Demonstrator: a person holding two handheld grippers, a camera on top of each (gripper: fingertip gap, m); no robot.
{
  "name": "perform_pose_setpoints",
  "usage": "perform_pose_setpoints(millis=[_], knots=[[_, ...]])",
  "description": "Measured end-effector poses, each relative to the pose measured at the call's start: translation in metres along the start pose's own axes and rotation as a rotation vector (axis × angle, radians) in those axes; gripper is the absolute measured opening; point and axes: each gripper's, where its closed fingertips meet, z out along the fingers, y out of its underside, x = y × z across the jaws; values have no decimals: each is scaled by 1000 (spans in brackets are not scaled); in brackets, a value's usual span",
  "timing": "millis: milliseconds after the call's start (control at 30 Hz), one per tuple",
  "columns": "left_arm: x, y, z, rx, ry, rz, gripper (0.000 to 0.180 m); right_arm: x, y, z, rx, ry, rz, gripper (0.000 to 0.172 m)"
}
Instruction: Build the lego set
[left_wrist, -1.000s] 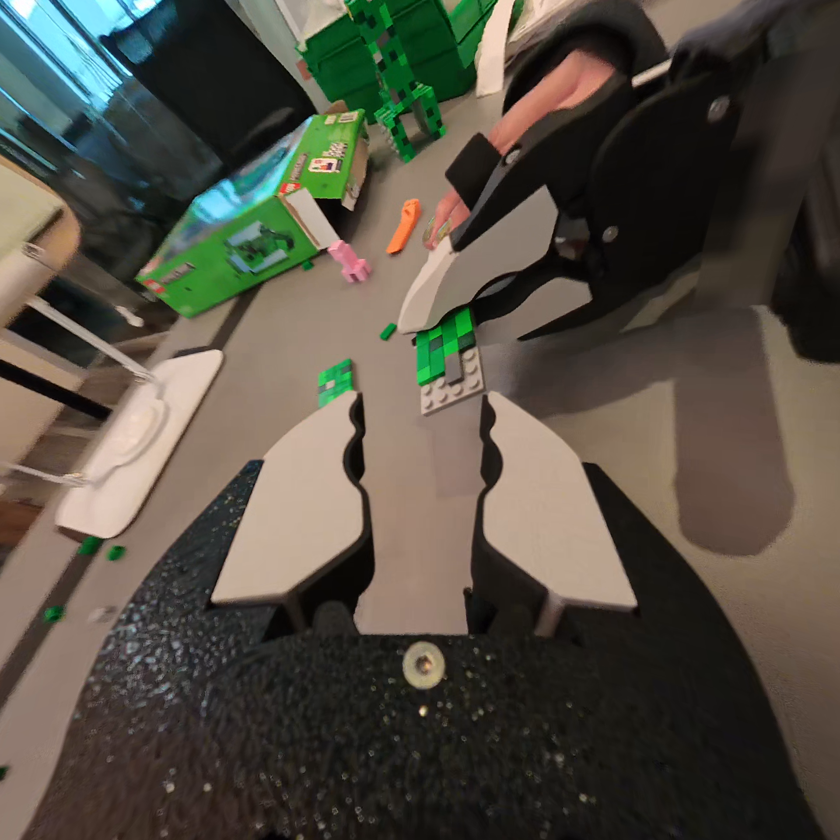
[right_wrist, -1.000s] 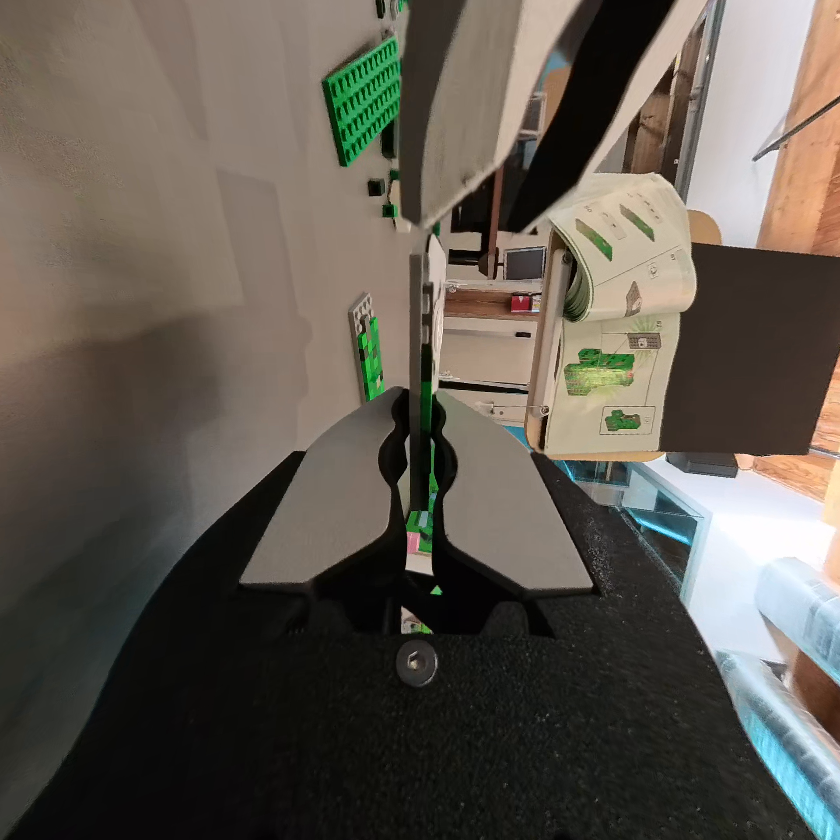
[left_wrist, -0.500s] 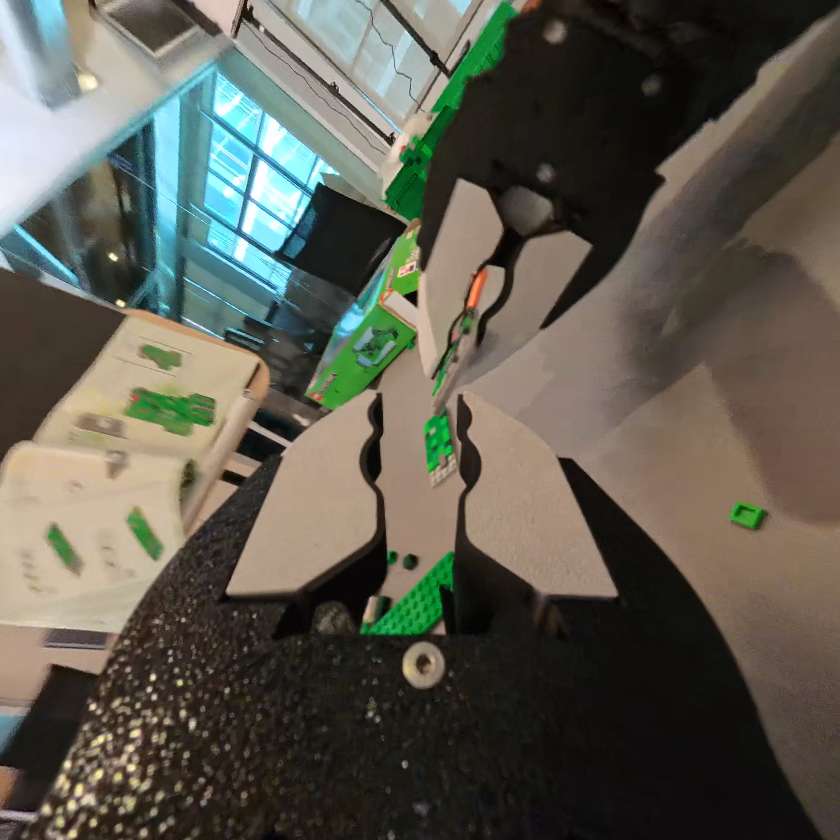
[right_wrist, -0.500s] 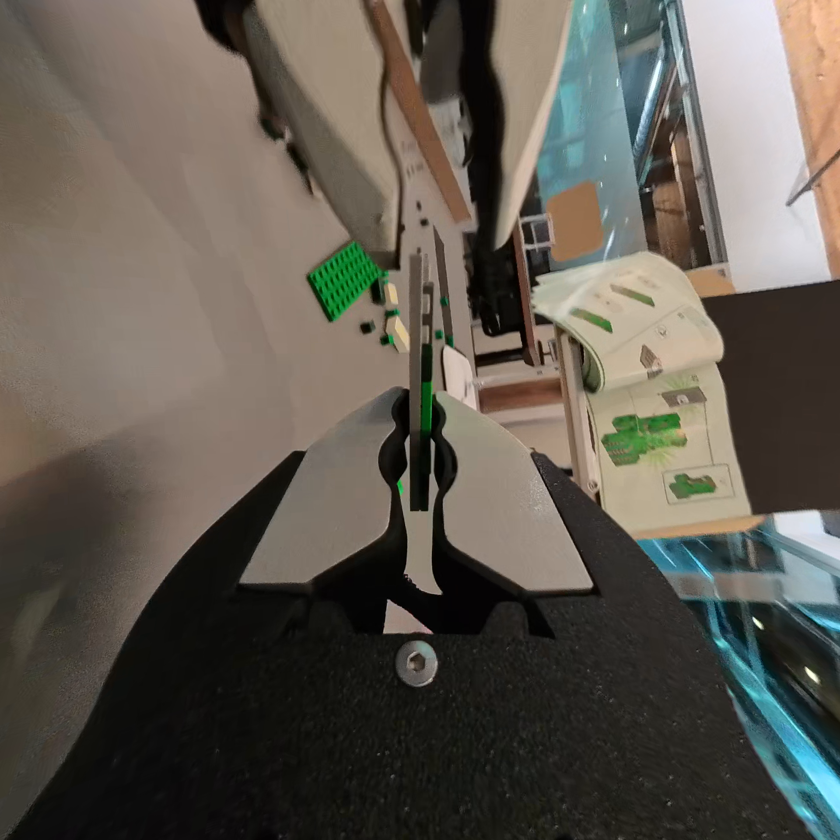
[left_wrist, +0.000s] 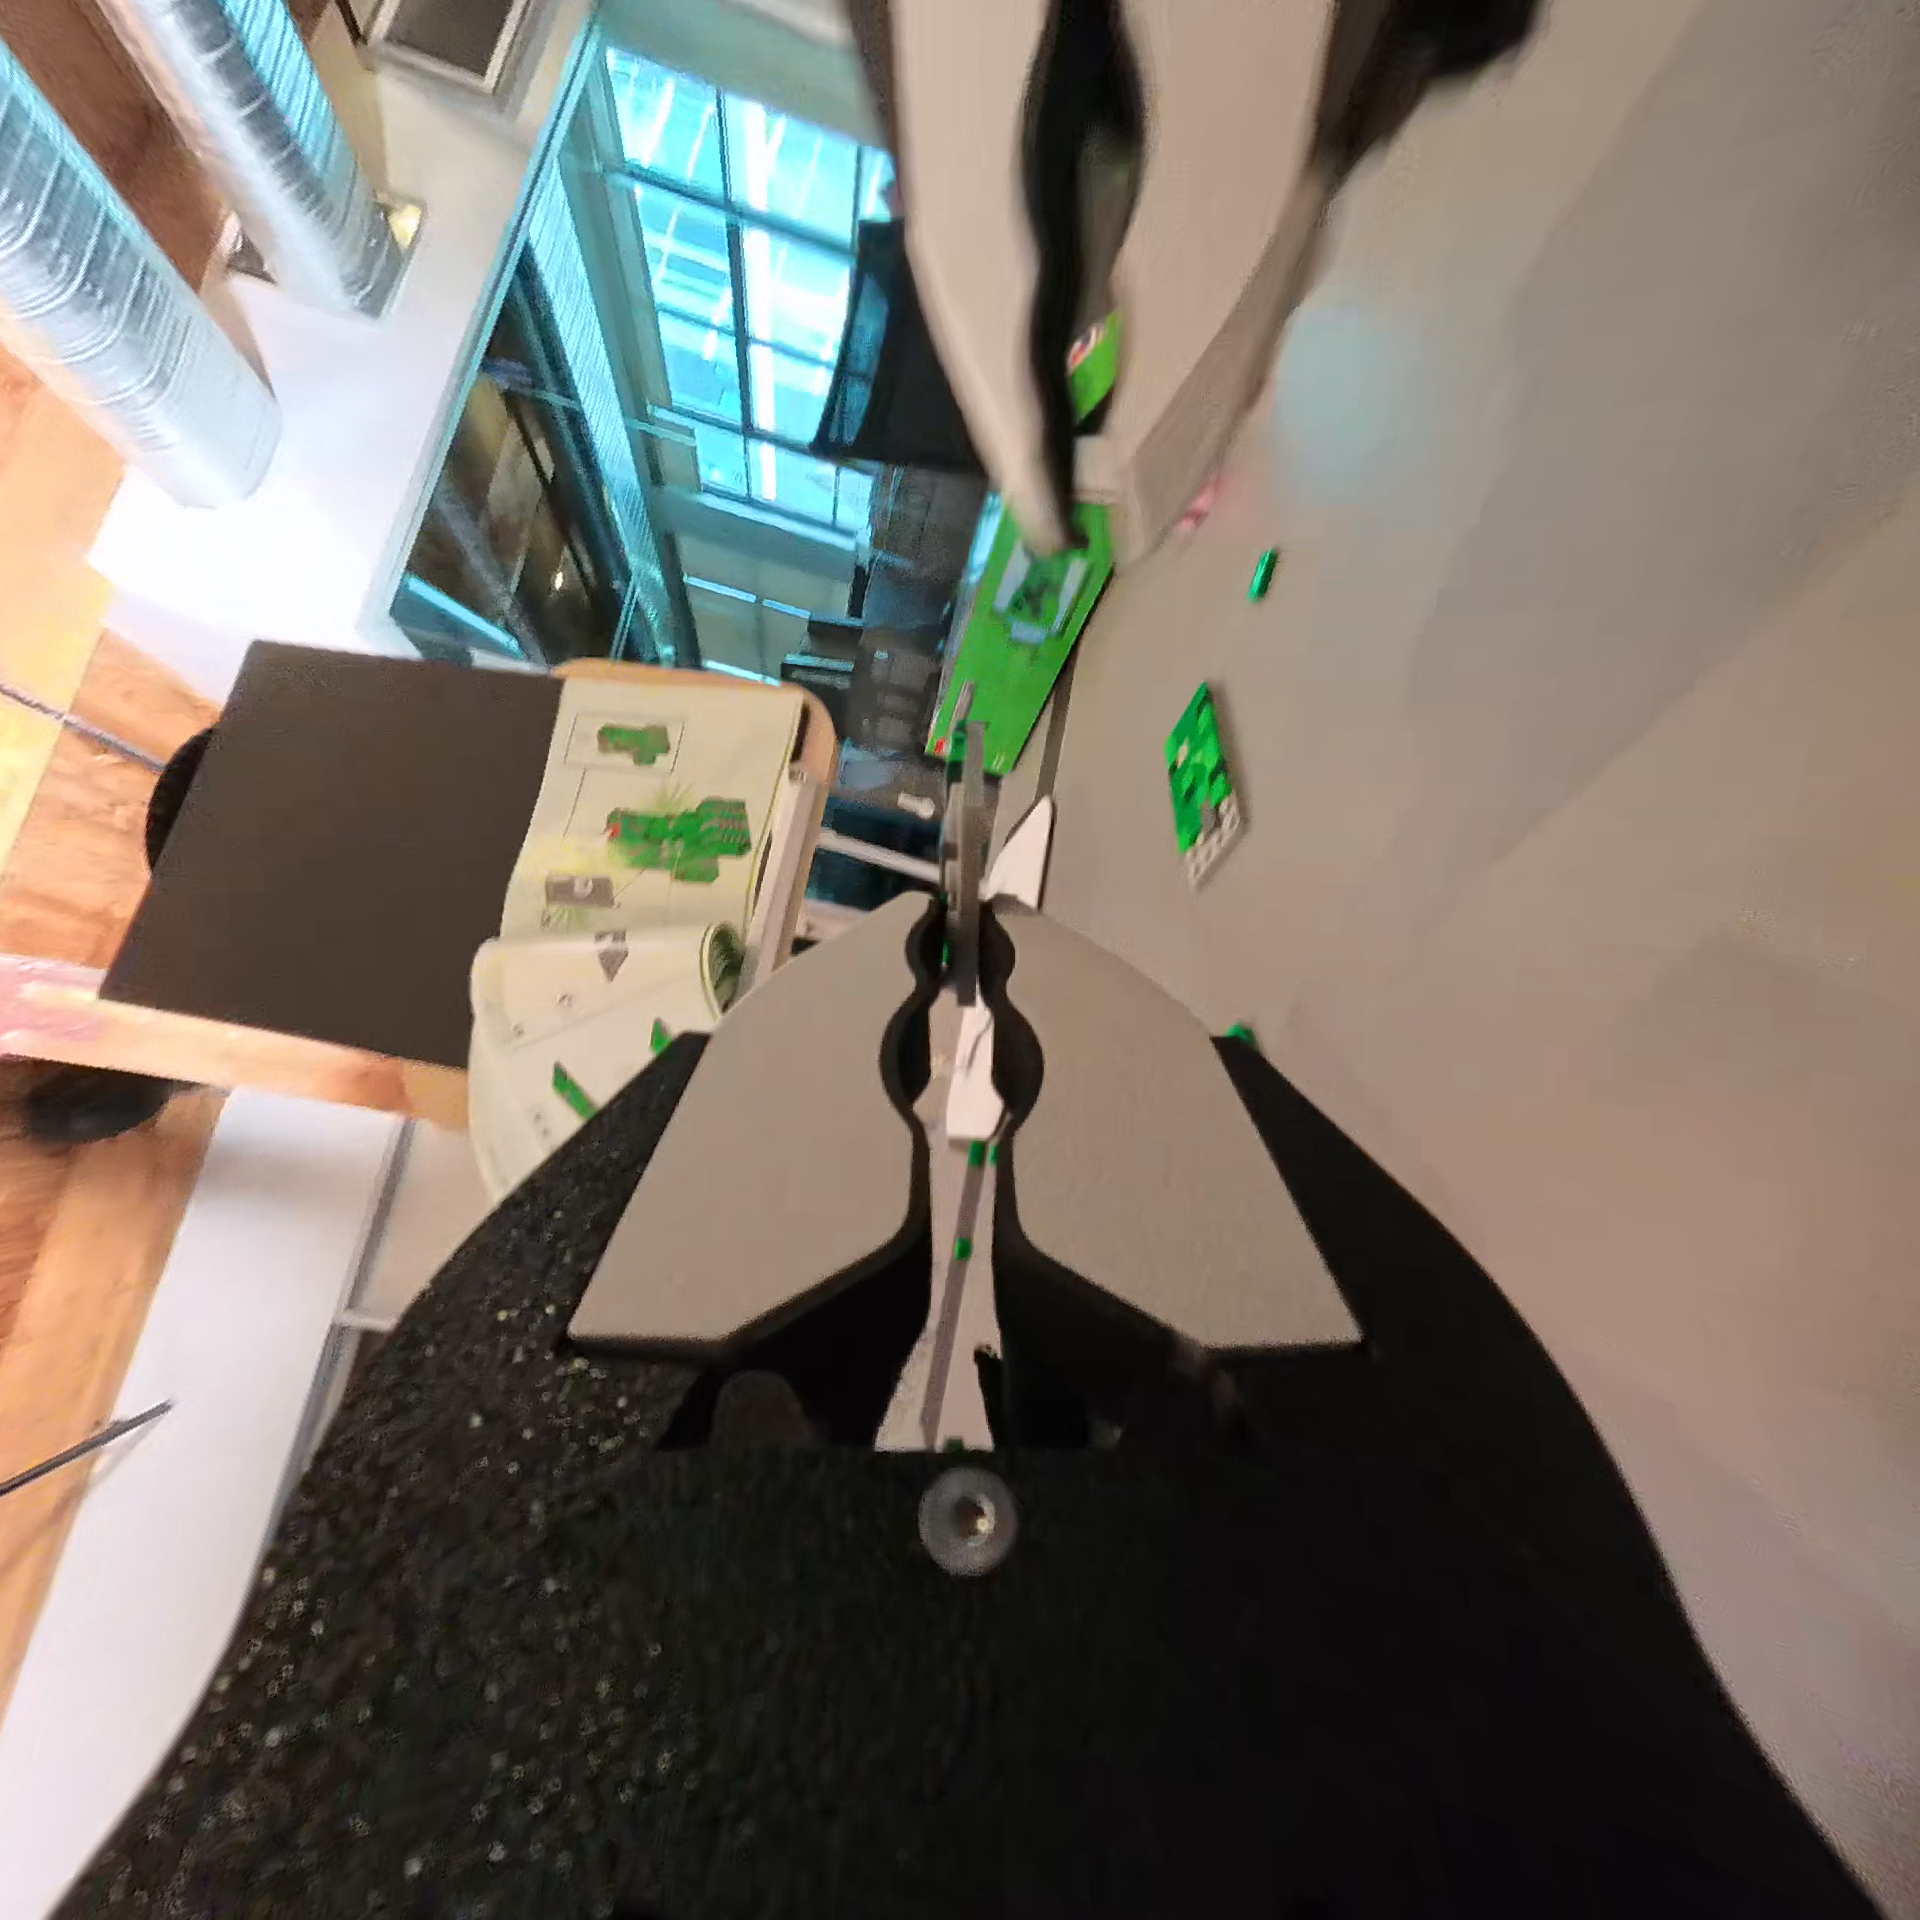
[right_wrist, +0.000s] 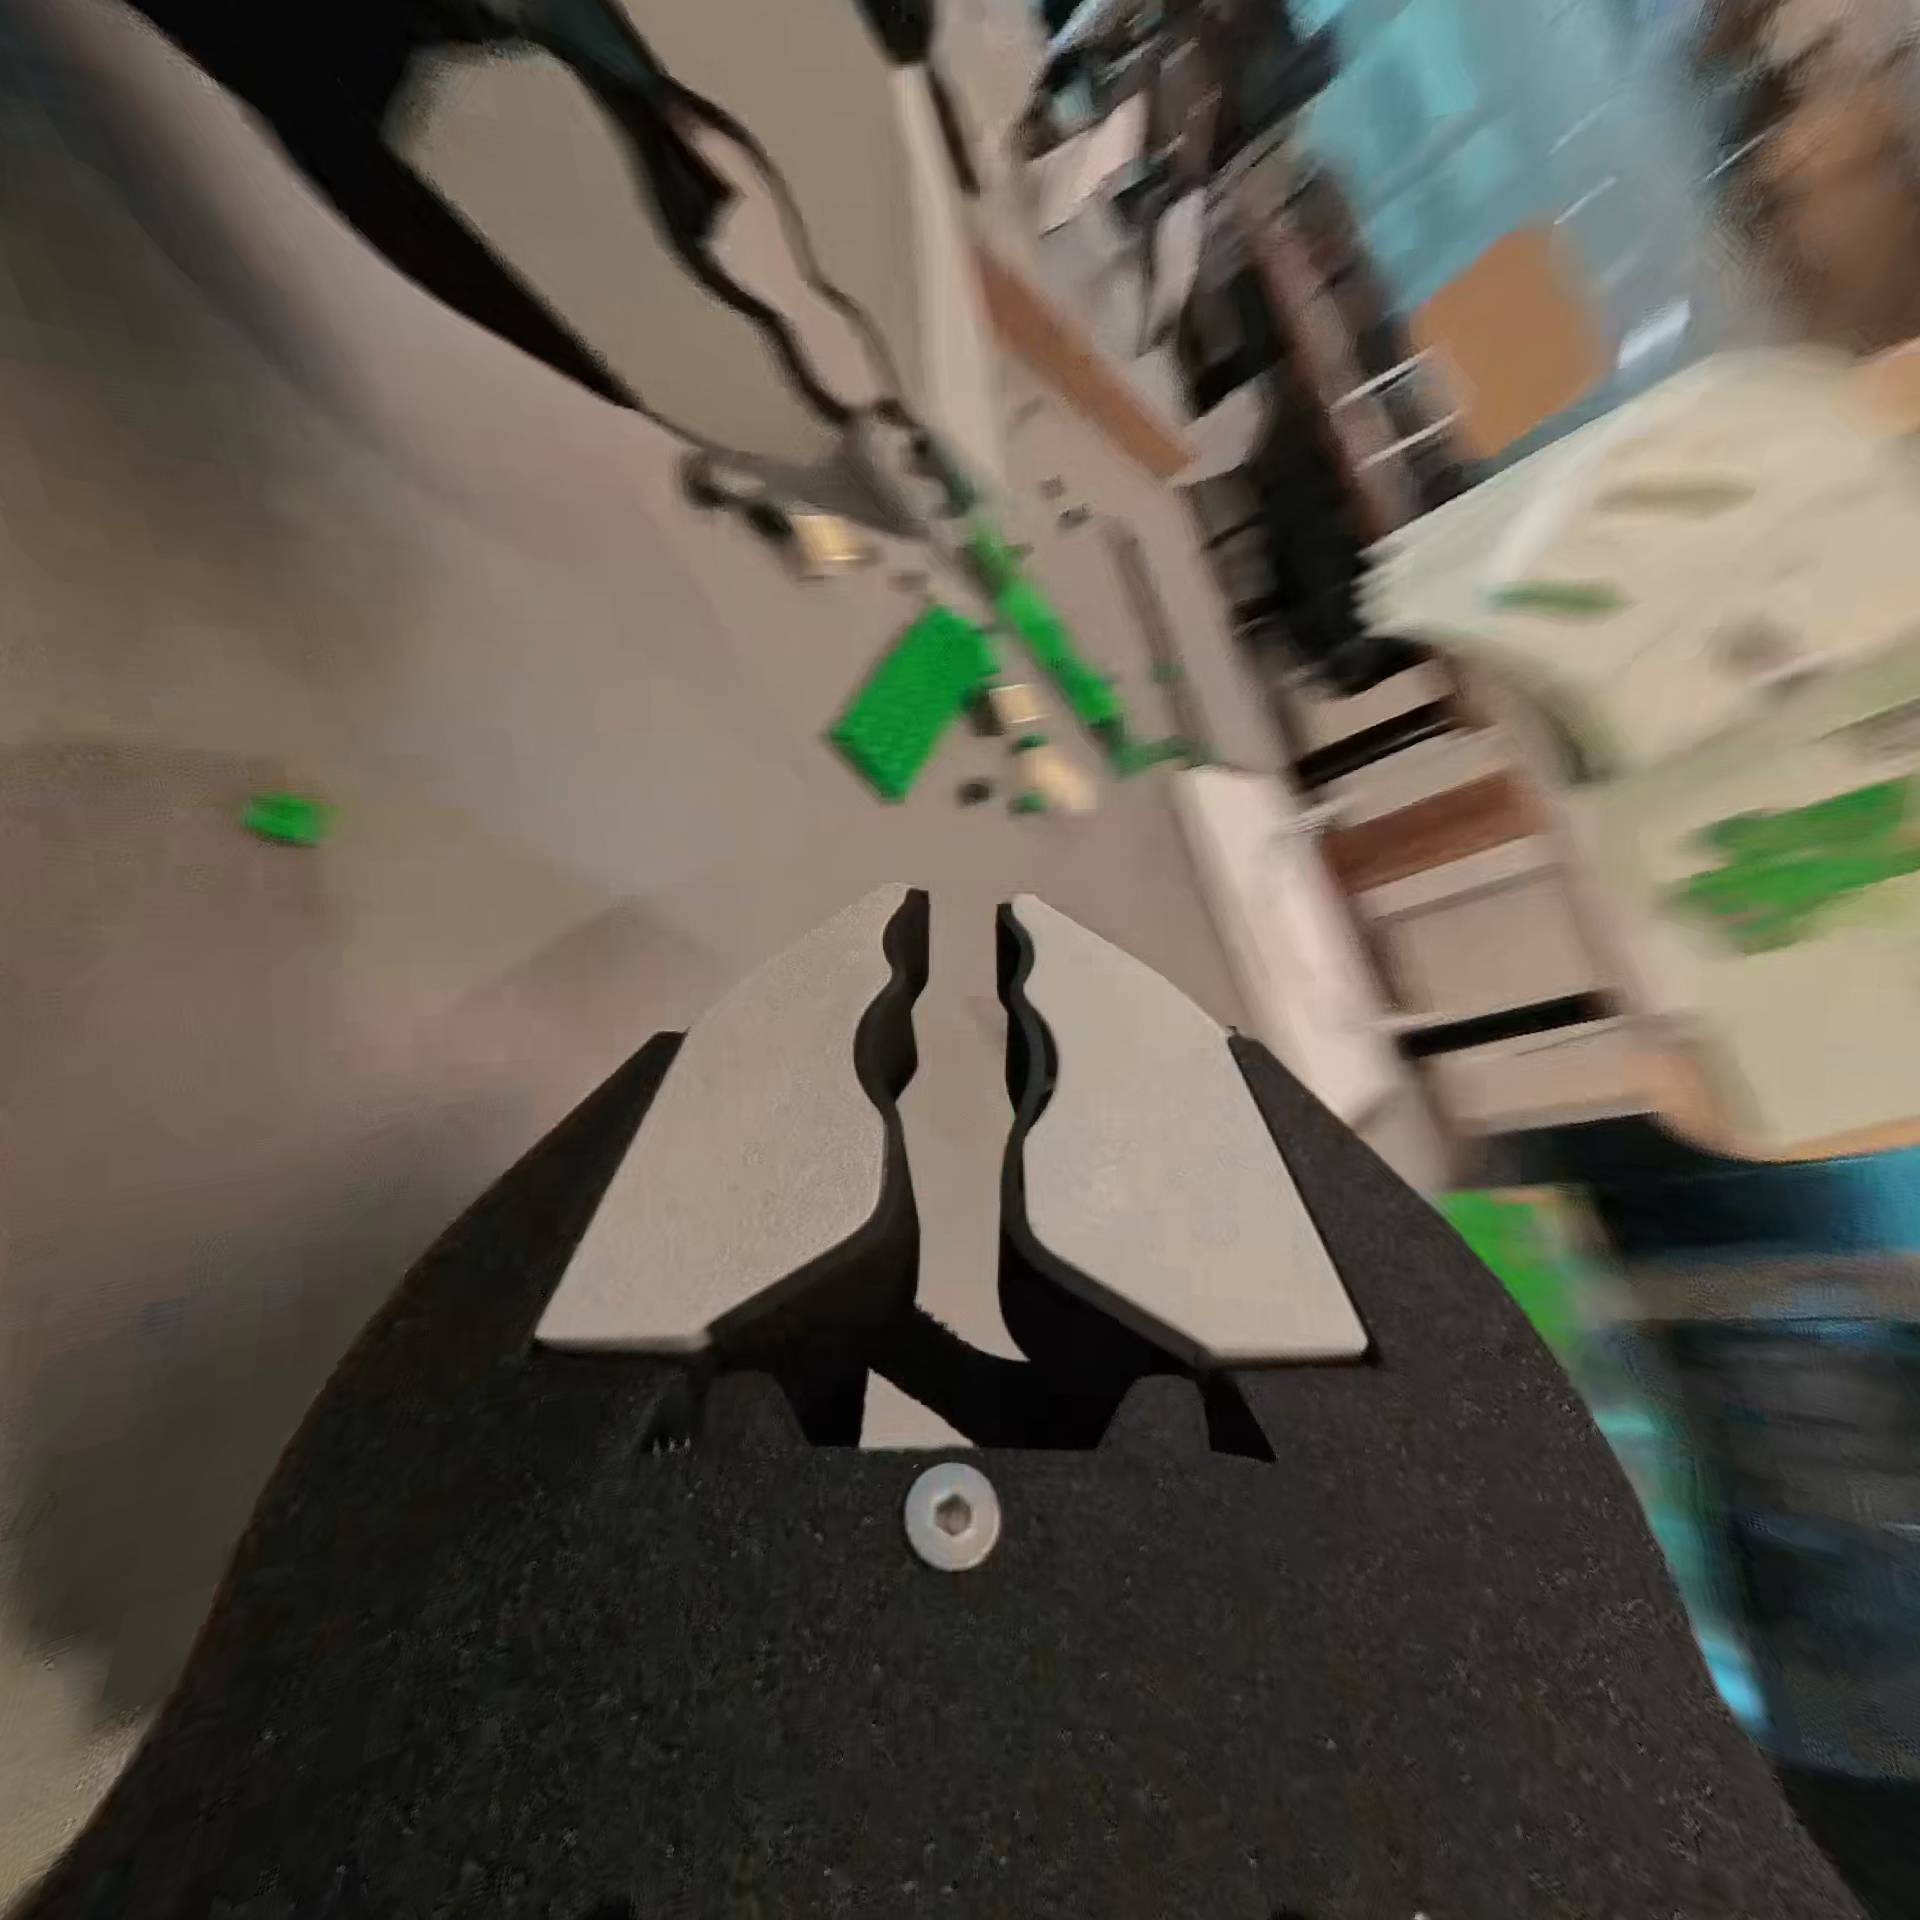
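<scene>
Grey and thin, a plate (left_wrist: 971, 831) sits pinched in my left gripper (left_wrist: 961, 925). I see it edge-on. Both pads press on its flat sides, and a bit of green shows along one side. Its long way points straight out ahead of the fingers, away from me.

My right gripper (right_wrist: 961, 904) holds nothing. Its fingers (right_wrist: 821, 1039) stand a little apart and only the bare grey table (right_wrist: 468, 623) shows in the gap. From the left camera I can see it high up and past the plate's tip, blurry — so it is off the plate and the left one alone has it.

Everything is tipped sideways in my left camera. The table (left_wrist: 1558, 727) runs up the right side. On it lies another plate (left_wrist: 1205, 790), green on grey, well apart from the one I hold, and a small green bit (left_wrist: 1264, 575) further off. A green box (left_wrist: 1023, 644) lies at the table's far edge. To the left stands an open booklet (left_wrist: 665, 831) with pictures of green builds.

From my right camera the view is smeared. I can make out a flat green baseplate (right_wrist: 914, 707) on the table ahead of the fingers, with tiny pieces just beside it, and one small green piece (right_wrist: 286, 818) off to the left.
</scene>
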Motion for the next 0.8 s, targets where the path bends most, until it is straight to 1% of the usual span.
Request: perform_pose_setpoints(millis=[67,100,133,233,300,367,500,533,567,667,733,800], knots=[[1,13,-2,-31,-8,14,5,-45,-5,-5,-39,-225,205,16],[3,18,-2,-41,-1,16,5,-65,-8,-7,-59,-311,271,16],[6,22,-1,-52,9,11,5,-79,-9,-7,-87,-351,308,16],[11,26,0,-62,21,2,5,-101,-12,-6,-155,-416,390,12],[12,25,0,-54,19,10,5,-113,-16,-5,-184,-487,476,13],[14,25,-1,-49,31,9,5,-117,-16,0,-200,-501,526,14],[17,24,-1,-41,47,11,5,-118,-14,6,-243,-481,543,14],[18,24,-1,-41,55,6,5,-118,-14,6,-252,-483,535,13],[18,24,-1,-40,59,3,5,-118,-14,6,-262,-482,518,8],[18,24,-1,-36,58,-8,5,-117,-12,7,-292,-516,454,7],[18,24,-2,-35,59,-15,5,-109,-1,3,-339,-549,385,7],[18,24,-2,-34,62,-19,5,-95,23,-6,-454,-610,297,7]])
